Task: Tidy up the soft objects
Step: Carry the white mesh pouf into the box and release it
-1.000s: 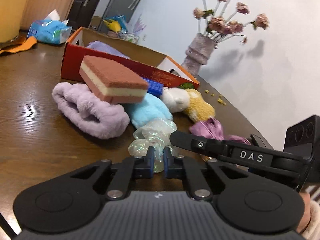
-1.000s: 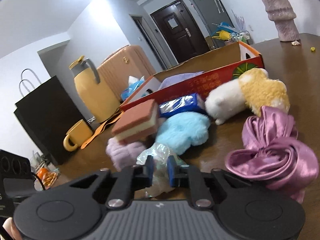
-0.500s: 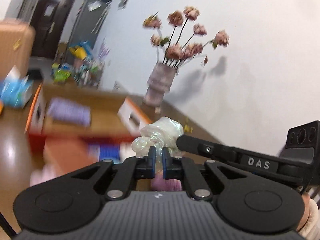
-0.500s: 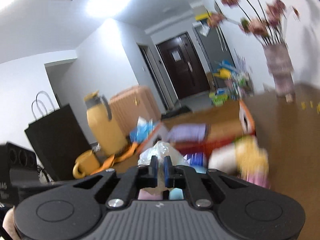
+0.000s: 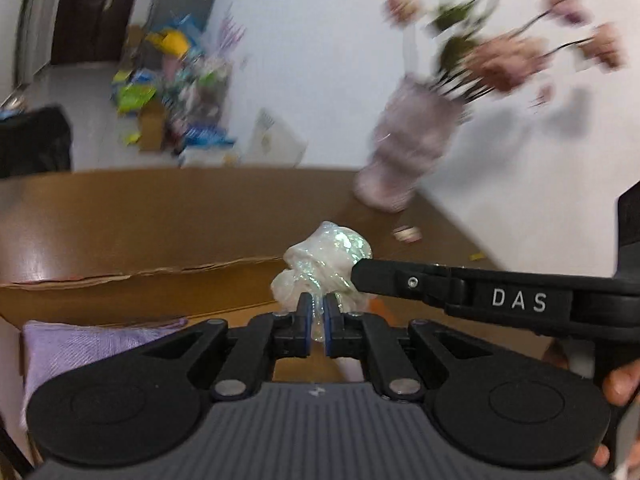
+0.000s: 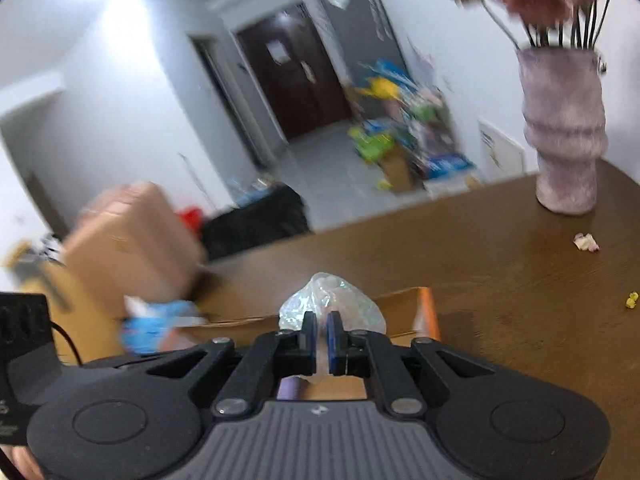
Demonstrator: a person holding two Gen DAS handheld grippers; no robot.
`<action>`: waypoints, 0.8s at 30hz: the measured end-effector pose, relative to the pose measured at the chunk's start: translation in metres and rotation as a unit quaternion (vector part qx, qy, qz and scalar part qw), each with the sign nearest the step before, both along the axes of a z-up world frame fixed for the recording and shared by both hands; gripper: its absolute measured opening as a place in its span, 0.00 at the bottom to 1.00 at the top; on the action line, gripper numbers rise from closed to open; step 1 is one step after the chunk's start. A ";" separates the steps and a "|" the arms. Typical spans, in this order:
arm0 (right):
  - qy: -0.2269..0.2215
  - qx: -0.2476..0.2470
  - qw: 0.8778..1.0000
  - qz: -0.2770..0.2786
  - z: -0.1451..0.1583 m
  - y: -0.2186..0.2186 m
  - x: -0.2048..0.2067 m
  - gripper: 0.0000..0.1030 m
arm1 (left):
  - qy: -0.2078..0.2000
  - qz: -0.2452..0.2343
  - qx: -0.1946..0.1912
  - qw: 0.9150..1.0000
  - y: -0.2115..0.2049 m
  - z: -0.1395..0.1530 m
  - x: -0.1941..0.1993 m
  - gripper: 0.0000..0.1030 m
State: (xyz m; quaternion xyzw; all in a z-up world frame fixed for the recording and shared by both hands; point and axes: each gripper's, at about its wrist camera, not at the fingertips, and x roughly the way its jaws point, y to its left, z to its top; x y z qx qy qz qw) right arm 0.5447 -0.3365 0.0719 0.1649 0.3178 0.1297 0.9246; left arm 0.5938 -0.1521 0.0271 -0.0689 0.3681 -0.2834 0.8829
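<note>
A crumpled iridescent plastic bag (image 5: 326,264) hangs in the air between both grippers. My left gripper (image 5: 316,320) is shut on its lower part. From the right, a finger of my right gripper (image 5: 400,280) reaches into the bag's side. In the right wrist view the same bag (image 6: 332,300) bulges above the blue pads of my right gripper (image 6: 321,334), which is shut on it. Below the bag lies the open cardboard box (image 5: 140,236), its orange corner (image 6: 428,312) showing, with a lilac cloth (image 5: 80,344) inside at the lower left.
A fuzzy pink vase (image 6: 564,136) with dried flowers stands on the brown table (image 6: 500,248) at the far right, with small crumbs near it. A blue tissue pack (image 6: 156,324) and a tan suitcase (image 6: 132,236) sit to the left. A thumb (image 5: 622,384) shows at right.
Both grippers lifted the plastic bag off the table and carried it away from the pile of soft toys to above the cardboard box. The vase looks closer now.
</note>
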 end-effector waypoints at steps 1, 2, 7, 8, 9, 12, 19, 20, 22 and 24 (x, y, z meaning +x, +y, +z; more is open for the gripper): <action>0.016 -0.003 1.000 -0.003 -0.011 0.001 0.016 0.05 | 0.014 -0.002 0.012 1.000 -0.006 -0.011 0.012 0.09; 0.032 -0.005 0.999 -0.009 -0.022 0.001 0.031 0.06 | 0.028 0.006 0.024 0.999 -0.009 -0.021 0.021 0.10; 0.072 -0.035 0.997 -0.009 -0.058 0.013 0.062 0.19 | 0.049 0.018 0.025 0.998 -0.009 -0.045 0.034 0.42; 0.072 -0.040 0.997 -0.012 -0.059 0.014 0.064 0.26 | 0.045 0.021 0.024 0.999 -0.007 -0.043 0.032 0.46; 0.067 -0.044 0.997 -0.017 -0.058 0.015 0.064 0.29 | 0.039 0.022 0.023 0.999 -0.005 -0.039 0.030 0.48; 0.054 -0.051 0.997 -0.017 -0.046 0.013 0.054 0.36 | 0.015 0.028 0.025 0.999 0.002 -0.015 0.012 0.55; -0.014 -0.050 0.998 -0.030 0.037 -0.007 -0.025 0.40 | -0.081 0.060 0.037 0.994 0.043 0.086 -0.072 0.69; -0.026 -0.053 0.998 -0.031 0.050 -0.009 -0.042 0.46 | -0.096 0.063 0.038 0.993 0.051 0.099 -0.089 0.74; -0.049 -0.059 0.997 -0.029 0.074 -0.012 -0.079 0.52 | -0.128 0.068 0.047 0.988 0.069 0.122 -0.125 0.77; -0.071 -0.070 0.995 -0.022 0.092 -0.013 -0.117 0.53 | -0.151 0.075 0.063 0.984 0.090 0.135 -0.164 0.80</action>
